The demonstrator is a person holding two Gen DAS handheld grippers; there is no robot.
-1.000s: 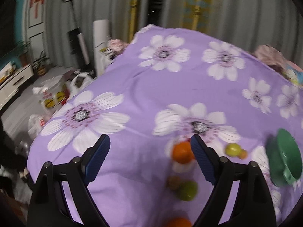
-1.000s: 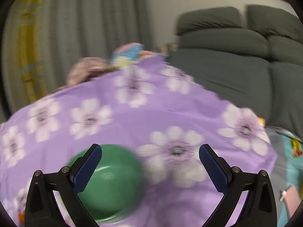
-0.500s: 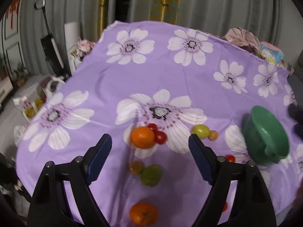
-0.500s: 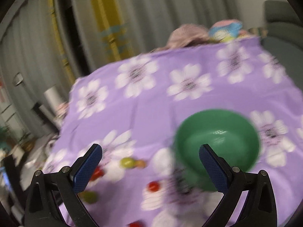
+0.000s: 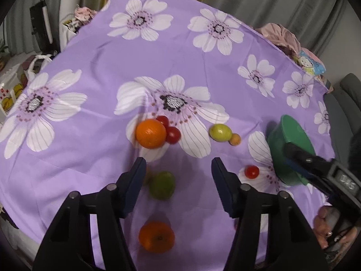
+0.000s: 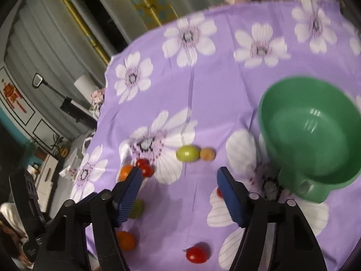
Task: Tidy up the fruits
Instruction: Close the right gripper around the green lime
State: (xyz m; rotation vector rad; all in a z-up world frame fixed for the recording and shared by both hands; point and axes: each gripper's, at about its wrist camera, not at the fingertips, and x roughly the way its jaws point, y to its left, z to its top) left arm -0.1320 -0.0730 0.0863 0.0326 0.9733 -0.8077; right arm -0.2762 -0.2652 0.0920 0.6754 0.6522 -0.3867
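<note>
One container is in play: the green bowl [image 6: 311, 140], a handled plastic vessel standing at the right side of the purple floral cloth [image 5: 94, 52], and its interior holds nothing. Your fruit lies loose on the cloth, all of it outside the bowl. Farthest left, a large orange [image 5: 150, 136] touches two red tomatoes [image 5: 173, 134] at its right edge. Toward the bowl, a yellow-green fruit [image 5: 220, 132] lies against a small tan one [image 5: 234, 139]. A single red tomato [image 5: 251, 171] rests just beside the bowl's base. Nearer you, a green fruit [image 5: 162, 185], slightly blurred, sits below the left gripper [image 5: 178, 169], and a second orange [image 5: 156, 236] lies at the cloth's near edge. Another red tomato [image 6: 197, 254] appears low in the right wrist view. Your left gripper's jaws are closing, about half apart, with nothing gripped. Your right gripper [image 6: 179, 178] is likewise closing, half apart, over bare cloth, left of the bowl; it holds nothing.
</note>
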